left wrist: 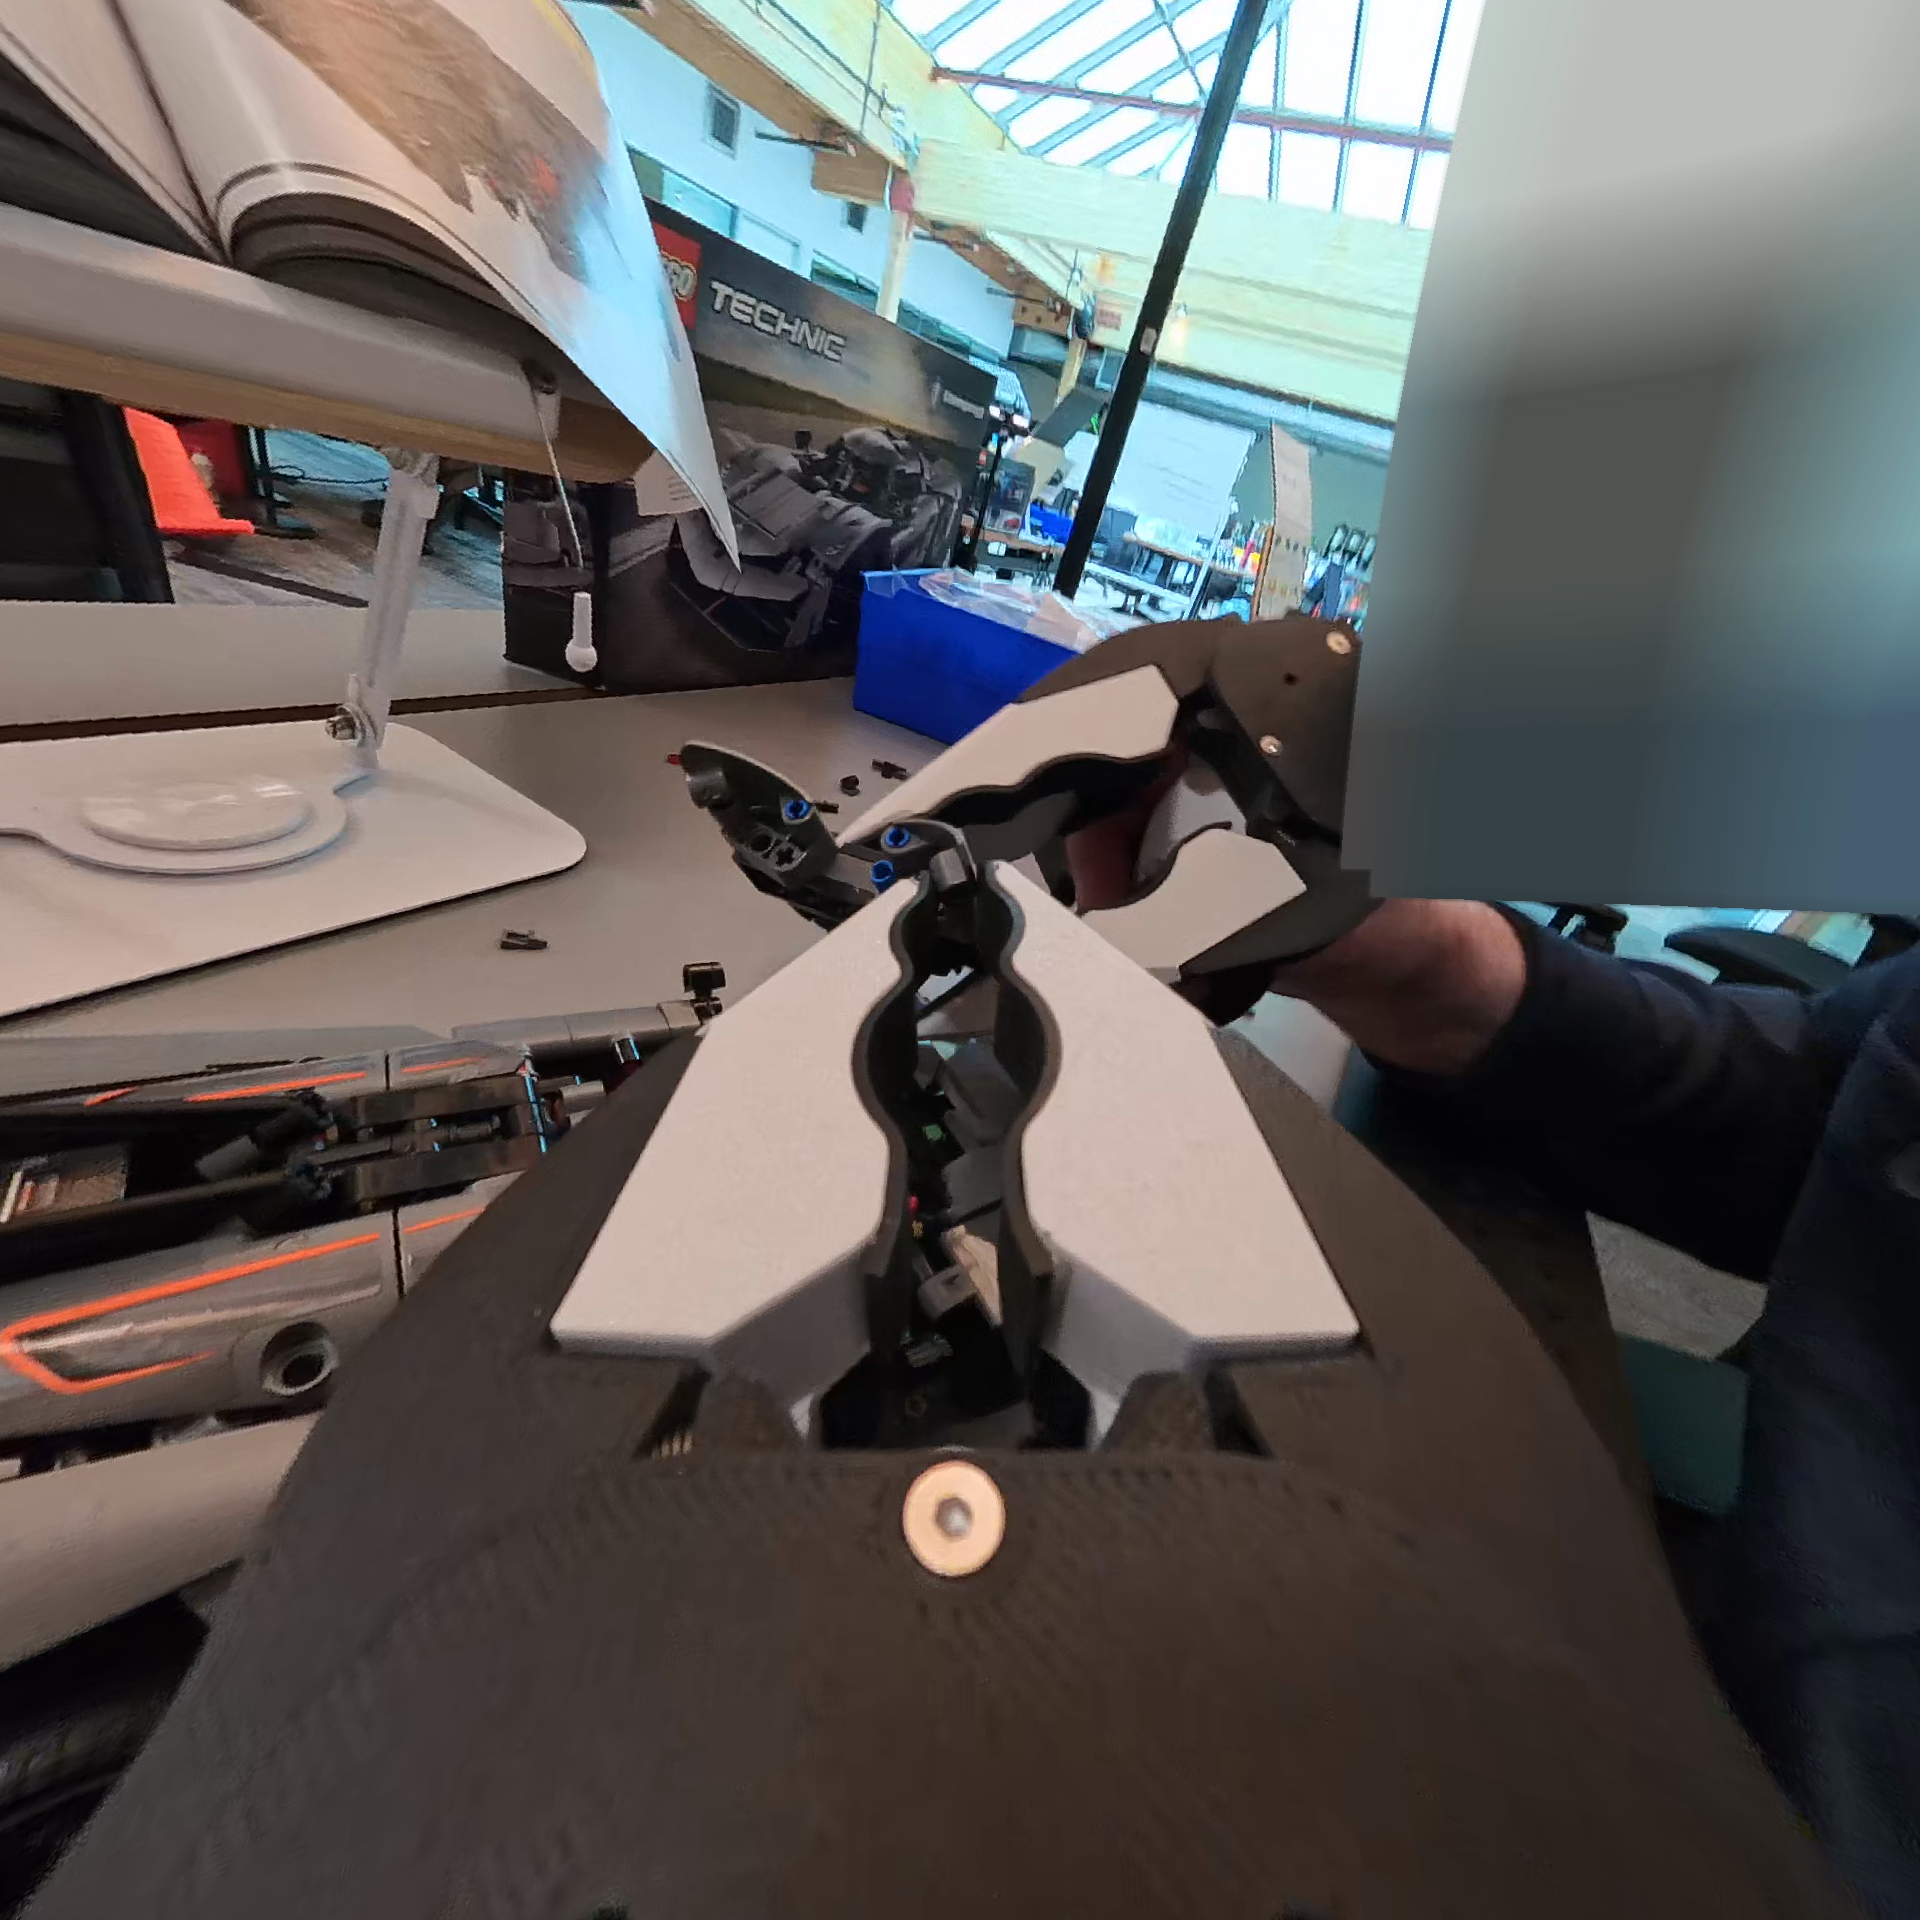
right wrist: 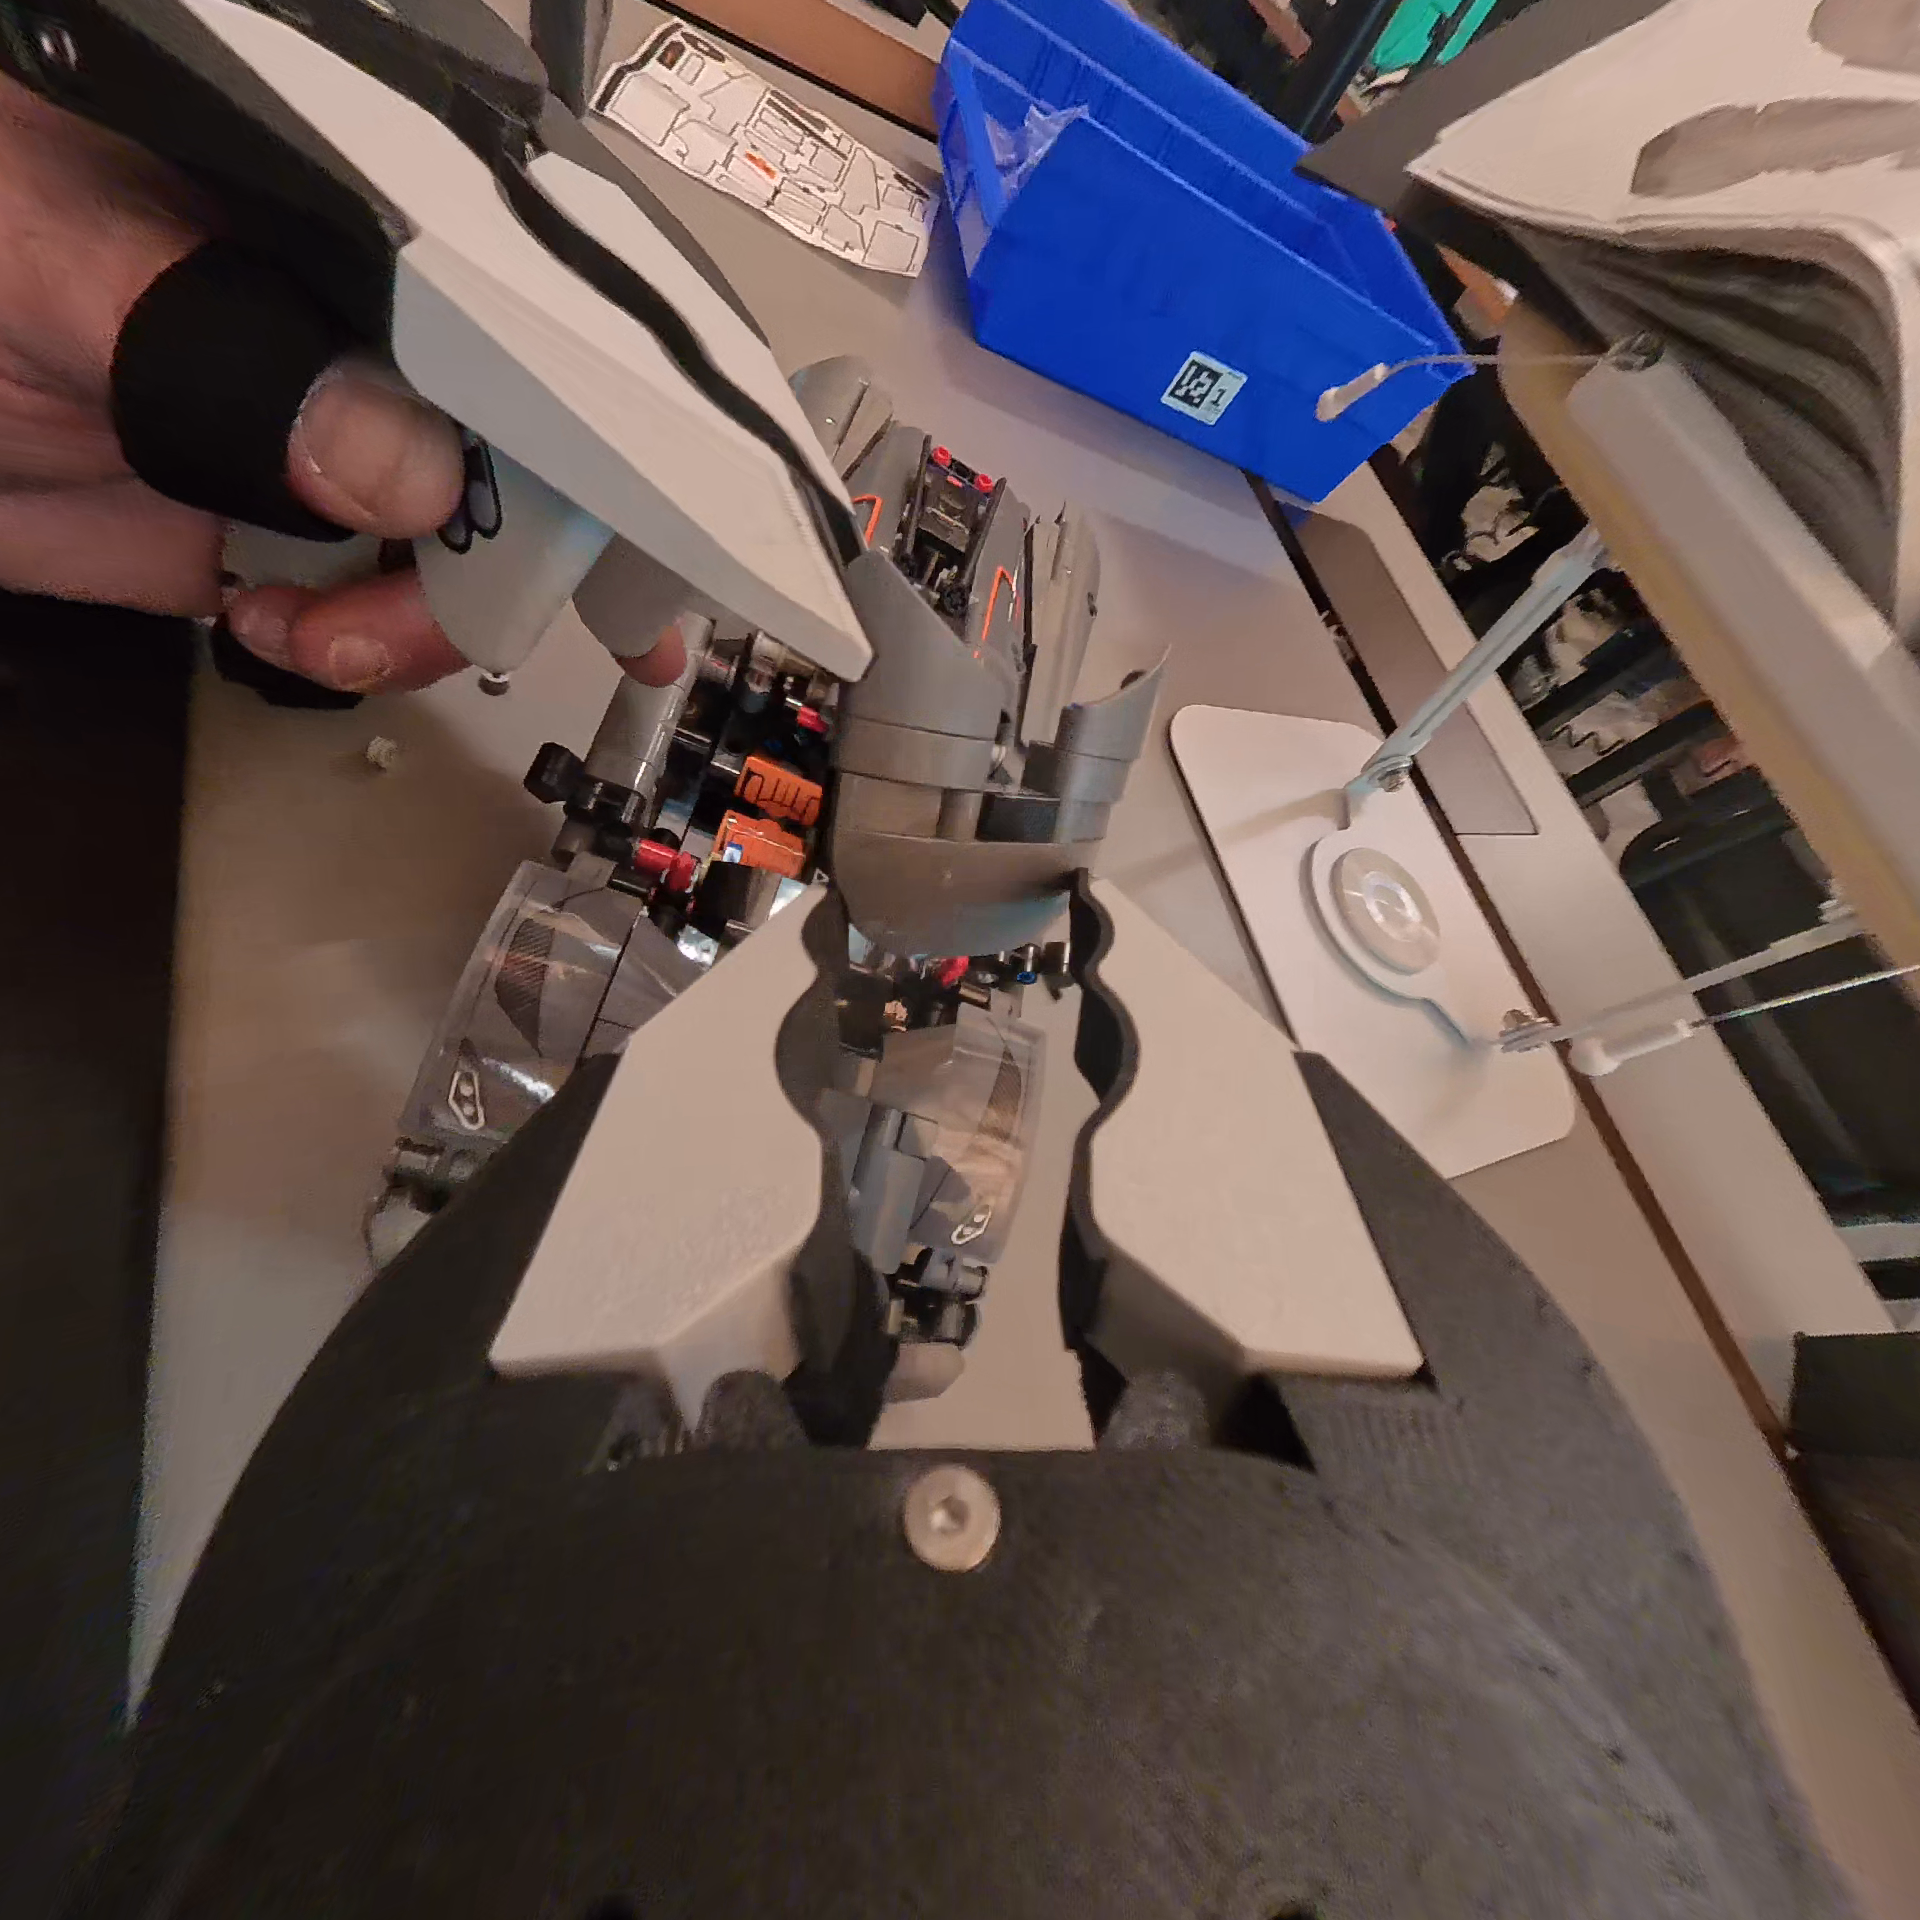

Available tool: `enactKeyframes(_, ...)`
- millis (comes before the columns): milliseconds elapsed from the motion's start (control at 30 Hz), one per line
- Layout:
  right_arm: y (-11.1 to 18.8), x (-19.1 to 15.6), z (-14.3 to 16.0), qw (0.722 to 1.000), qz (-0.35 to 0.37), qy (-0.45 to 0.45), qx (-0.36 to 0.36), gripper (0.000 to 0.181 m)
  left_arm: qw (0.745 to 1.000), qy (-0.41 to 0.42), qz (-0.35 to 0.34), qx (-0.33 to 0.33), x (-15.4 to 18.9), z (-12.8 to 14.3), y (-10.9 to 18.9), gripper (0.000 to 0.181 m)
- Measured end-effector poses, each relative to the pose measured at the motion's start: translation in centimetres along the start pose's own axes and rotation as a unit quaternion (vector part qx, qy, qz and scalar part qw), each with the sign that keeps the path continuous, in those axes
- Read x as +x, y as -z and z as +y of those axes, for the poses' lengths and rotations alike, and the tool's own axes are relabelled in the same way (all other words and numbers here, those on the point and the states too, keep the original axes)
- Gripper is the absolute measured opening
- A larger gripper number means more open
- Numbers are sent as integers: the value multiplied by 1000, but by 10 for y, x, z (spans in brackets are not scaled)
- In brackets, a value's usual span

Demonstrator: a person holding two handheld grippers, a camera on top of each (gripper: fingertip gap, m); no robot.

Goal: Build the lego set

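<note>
We keep the grey car model (right wrist: pixel 935 790) flat on the table (right wrist: pixel 312 935) so panels can go on. Our right gripper (right wrist: pixel 951 914) grasps a curved grey panel (right wrist: pixel 935 831) over it; our left gripper (left wrist: pixel 951 883), clenched on a small black piece (left wrist: pixel 951 862), reaches in. The blue bin (right wrist: pixel 1174 260) sits far behind, the book stand (right wrist: pixel 1382 935) to the right; the crossing grippers crowd each other.

2 tongs (left wrist: pixel 951 894) (right wrist: pixel 951 914), 1 lego car (right wrist: pixel 935 727), 1 blue bin (right wrist: pixel 1195 260), 1 book stand (right wrist: pixel 1382 935).
</note>
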State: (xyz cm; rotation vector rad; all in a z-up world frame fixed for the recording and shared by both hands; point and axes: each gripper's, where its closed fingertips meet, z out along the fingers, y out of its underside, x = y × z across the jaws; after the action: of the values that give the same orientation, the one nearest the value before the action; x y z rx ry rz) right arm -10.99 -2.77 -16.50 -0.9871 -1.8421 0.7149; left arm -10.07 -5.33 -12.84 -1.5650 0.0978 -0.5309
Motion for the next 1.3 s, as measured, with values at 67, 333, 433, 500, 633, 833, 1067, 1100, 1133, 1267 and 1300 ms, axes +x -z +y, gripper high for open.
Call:
enactKeyframes(67,2,3,-2,999,21,26,-1,34,1000,9,-3,7,-2,-2,0,6)
enactKeyframes(333,6,4,-9,995,54,84,1,10,997,61,18,33,-2,-7,0,6)
enactKeyframes(433,6,3,-8,997,38,60,8,9,997,62,20,31,-1,-7,-1,6)
enactKeyframes(500,5,2,-8,999,17,30,16,8,997,68,23,32,-1,-7,-1,6)
enactKeyframes(633,8,2,-9,996,-35,-65,44,8,997,56,8,42,-5,-12,1,16)
enactKeyframes(833,18,11,-14,966,-110,-206,111,8,998,22,-39,41,-15,-14,6,22)
enactKeyframes(1067,27,0,-32,915,-212,-299,169,8,997,70,-2,17,-9,-2,-9,51)
enactKeyframes(1100,26,-4,-34,910,-226,-304,169,7,997,71,11,27,-5,-6,-9,45)
enactKeyframes(1133,26,-8,-35,905,-239,-310,168,8,996,74,22,36,-1,-8,-8,39)
enactKeyframes(1267,22,-12,-37,888,-258,-341,170,8,994,84,40,50,0,-13,-4,17)
enactKeyframes(1300,21,-9,-36,892,-246,-340,168,10,995,78,33,51,-1,-13,-3,15)
